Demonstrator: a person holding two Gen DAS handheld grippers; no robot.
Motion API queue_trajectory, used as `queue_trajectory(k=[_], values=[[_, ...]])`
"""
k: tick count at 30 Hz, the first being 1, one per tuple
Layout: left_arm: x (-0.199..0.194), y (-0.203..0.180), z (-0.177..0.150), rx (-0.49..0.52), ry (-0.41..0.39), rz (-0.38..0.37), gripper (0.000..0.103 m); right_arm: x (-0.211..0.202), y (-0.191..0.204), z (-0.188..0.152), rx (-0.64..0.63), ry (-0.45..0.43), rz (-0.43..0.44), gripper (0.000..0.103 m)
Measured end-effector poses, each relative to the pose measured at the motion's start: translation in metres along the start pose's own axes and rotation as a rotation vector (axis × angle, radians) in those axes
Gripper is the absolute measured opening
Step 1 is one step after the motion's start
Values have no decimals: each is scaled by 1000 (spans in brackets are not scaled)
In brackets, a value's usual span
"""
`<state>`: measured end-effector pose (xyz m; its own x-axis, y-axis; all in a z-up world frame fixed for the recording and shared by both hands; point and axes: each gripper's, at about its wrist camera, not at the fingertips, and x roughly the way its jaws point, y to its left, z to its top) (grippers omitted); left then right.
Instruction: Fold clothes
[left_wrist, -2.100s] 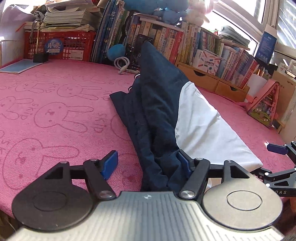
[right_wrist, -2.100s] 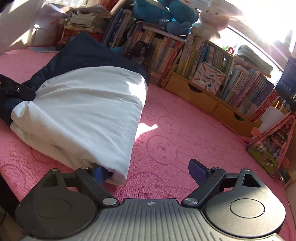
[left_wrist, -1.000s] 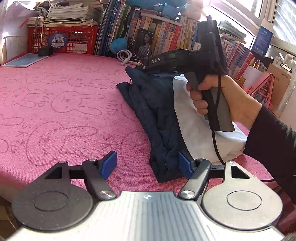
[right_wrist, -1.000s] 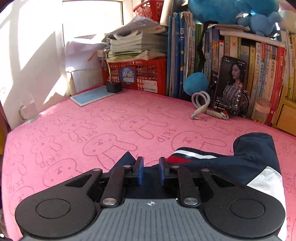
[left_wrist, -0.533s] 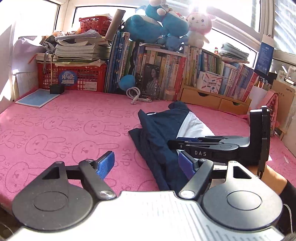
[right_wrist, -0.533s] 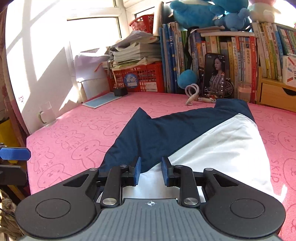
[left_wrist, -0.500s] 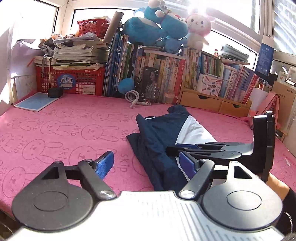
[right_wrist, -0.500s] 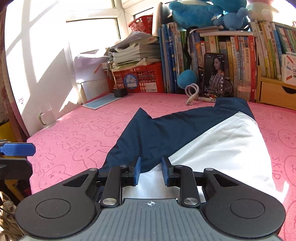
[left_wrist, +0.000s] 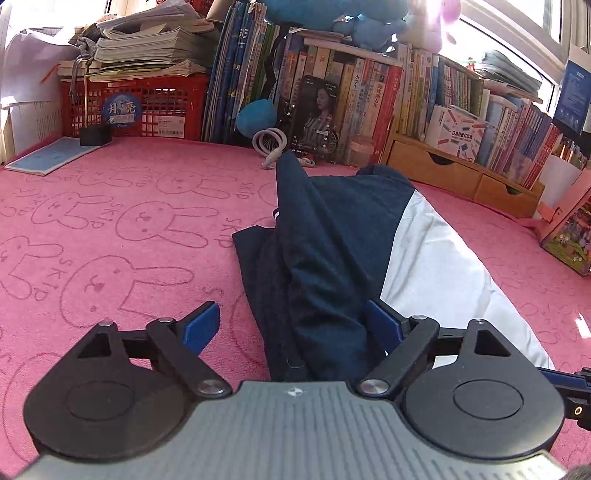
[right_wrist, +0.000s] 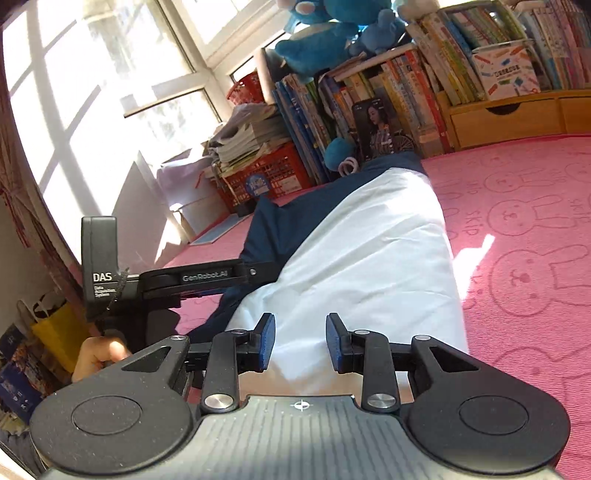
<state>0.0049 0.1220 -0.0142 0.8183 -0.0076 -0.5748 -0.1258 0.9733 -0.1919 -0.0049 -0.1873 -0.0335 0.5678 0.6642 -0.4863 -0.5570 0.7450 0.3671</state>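
Observation:
A navy and white garment (left_wrist: 332, 240) lies folded lengthwise on the pink rabbit-print mat (left_wrist: 129, 221). My left gripper (left_wrist: 291, 325) is at its near end. Its jaws are opening wide, and the navy cloth lies between them, touching only the right pad (left_wrist: 384, 323). My right gripper (right_wrist: 300, 343) hangs over the near end of the white panel (right_wrist: 369, 258). Its jaws are opening too, and the white cloth shows through the gap, unpinched. In the right wrist view the left gripper (right_wrist: 203, 277) reaches in from the left, with a hand (right_wrist: 99, 354) on its handle.
Along the far edge stand a red basket (left_wrist: 147, 107) under stacked papers, rows of books (left_wrist: 369, 96), a wooden drawer unit (left_wrist: 443, 170), a portrait card (left_wrist: 317, 114) and a white cable (left_wrist: 271, 142). A blue notebook (left_wrist: 48, 155) lies far left, and a picture book (left_wrist: 569, 236) leans at the right.
My right gripper has come back from over the navy part to the white near end, rolled, and widened its jaws. The left gripper has moved in on the navy edge and spread wider.

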Motion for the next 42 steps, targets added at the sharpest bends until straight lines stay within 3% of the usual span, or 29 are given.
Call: queue_trajectory(k=[1,3,8,10,11,14,18,21,23,25,26,29,32,36,42], values=[[2,1,-1,-1,2,-10,92,-1,-7,-1,-4,12,-35,21],[3,3,-3,-4,3,-25,92,-5,-12,-1,-6,27,-51,17],[5,7,-4,-25,13,-48,93,-24,-12,4,-34,27,-90,16],[6,8,-5,-25,11,-52,94,-38,-16,8,-11,-4,-130,32],[6,9,-5,-26,11,-54,94,-40,-20,10,2,-13,-141,35],[6,9,-4,-25,12,-58,94,-40,-31,18,40,-33,-166,35],[6,10,-5,-20,14,-62,94,-8,-33,10,5,102,-222,35],[5,12,-5,-15,16,-69,94,-12,-38,35,28,42,-215,35],[3,14,-6,-11,17,-74,94,-7,-38,57,29,20,-221,44],[2,16,-7,-10,19,-77,94,15,-39,81,13,50,-217,74],[1,17,-7,-9,20,-79,94,28,-38,90,10,62,-212,75],[-1,19,-9,-1,19,-82,94,73,-37,110,8,117,-186,72],[-2,21,-10,7,16,-86,95,127,-48,129,97,195,-157,52],[-3,25,-11,10,12,-101,95,173,-69,149,236,234,-75,54],[-4,27,-14,21,1,-108,96,202,-88,165,310,237,-8,55]])
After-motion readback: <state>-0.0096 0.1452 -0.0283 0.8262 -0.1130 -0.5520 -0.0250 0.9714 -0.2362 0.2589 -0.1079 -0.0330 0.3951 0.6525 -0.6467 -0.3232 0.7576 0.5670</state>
